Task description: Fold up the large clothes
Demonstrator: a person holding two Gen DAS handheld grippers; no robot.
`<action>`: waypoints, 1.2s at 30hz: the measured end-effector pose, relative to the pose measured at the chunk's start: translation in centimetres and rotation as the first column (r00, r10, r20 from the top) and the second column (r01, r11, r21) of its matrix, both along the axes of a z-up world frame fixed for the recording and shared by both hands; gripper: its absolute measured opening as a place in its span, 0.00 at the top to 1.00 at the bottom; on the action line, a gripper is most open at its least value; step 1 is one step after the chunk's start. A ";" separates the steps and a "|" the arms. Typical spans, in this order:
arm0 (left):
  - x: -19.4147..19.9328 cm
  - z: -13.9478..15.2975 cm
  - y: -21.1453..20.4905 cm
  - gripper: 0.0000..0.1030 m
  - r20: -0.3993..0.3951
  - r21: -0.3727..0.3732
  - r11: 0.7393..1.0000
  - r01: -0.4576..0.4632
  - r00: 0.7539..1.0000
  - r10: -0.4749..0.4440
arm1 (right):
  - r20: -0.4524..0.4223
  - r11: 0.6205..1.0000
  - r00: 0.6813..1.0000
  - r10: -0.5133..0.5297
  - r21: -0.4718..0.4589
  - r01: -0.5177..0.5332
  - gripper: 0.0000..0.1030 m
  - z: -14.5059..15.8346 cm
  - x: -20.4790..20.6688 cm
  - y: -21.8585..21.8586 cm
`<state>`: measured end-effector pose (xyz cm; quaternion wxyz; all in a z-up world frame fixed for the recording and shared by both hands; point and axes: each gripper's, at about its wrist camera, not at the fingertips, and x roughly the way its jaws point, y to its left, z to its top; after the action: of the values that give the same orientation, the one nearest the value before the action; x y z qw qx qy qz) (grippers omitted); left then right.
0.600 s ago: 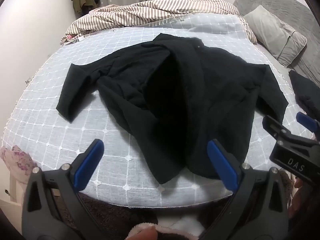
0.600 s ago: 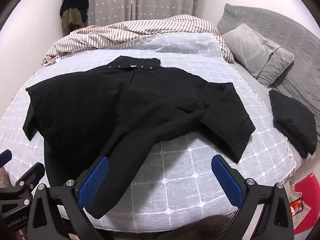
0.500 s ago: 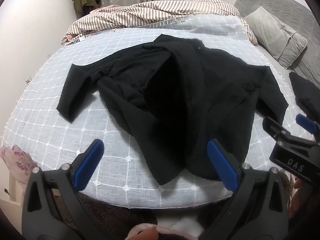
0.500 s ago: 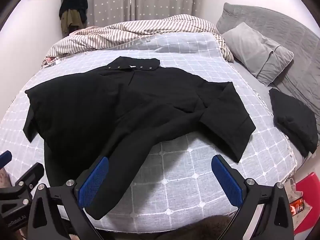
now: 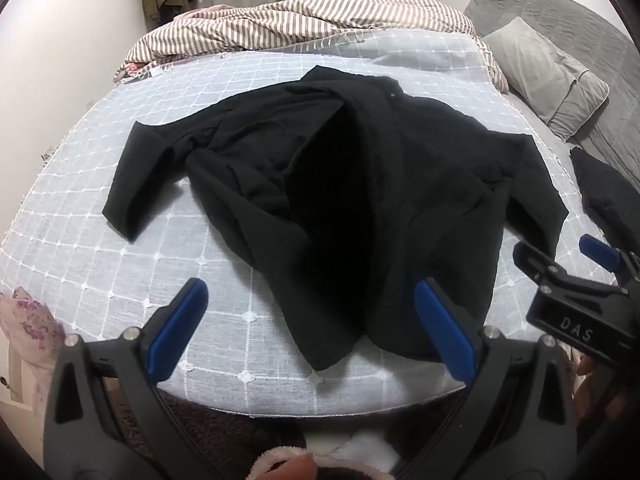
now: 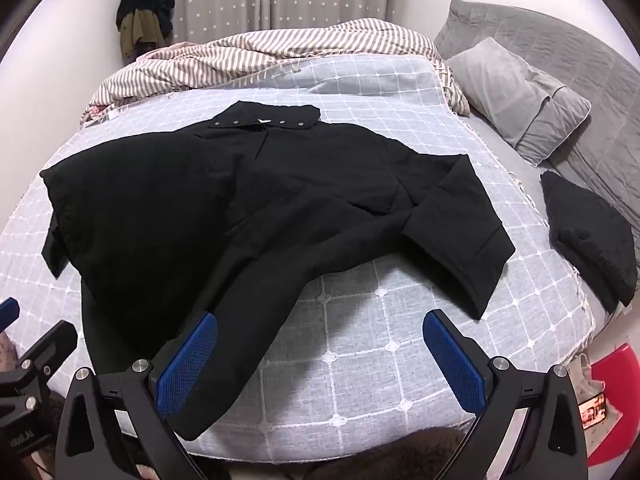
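Lying crumpled on bed [image 6: 360, 344], black jacket [image 6: 240, 208], left gripper [image 5: 312, 324] and right gripper [image 6: 320, 356] wide open, empty

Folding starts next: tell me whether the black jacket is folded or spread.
Spread: the jacket lies open on the bed, both sleeves out, rumpled.

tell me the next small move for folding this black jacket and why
Probably bring the right claw down onto the near hem of the black jacket and close on it. Both claws are open and empty, hovering at the bed's near edge; the left claw is just as free. The jacket lies rumpled, one front panel bunched over, so it likely needs spreading flat before any fold.
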<state>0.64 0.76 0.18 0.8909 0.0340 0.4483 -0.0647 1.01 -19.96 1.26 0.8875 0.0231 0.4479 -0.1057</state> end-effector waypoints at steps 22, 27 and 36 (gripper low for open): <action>-0.3 -0.1 -0.6 0.00 -0.006 -0.004 1.000 0.027 1.000 -0.027 | -0.005 1.000 1.000 0.003 0.010 -0.003 0.00 -0.3 -0.4 -0.4; -0.3 0.0 -0.8 0.00 -0.006 -0.003 1.000 0.031 1.000 -0.031 | -0.005 1.000 1.000 0.003 0.012 -0.003 0.00 -0.3 -0.4 -0.4; -0.3 -0.2 -1.1 0.00 -0.012 -0.004 0.999 0.038 0.999 -0.038 | -0.009 1.000 1.000 0.004 0.015 -0.003 0.00 -0.3 -0.3 -0.5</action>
<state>0.38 -0.31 0.01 0.8868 0.0404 0.4529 -0.0825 0.70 -20.47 0.96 0.8855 0.0283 0.4527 -0.1009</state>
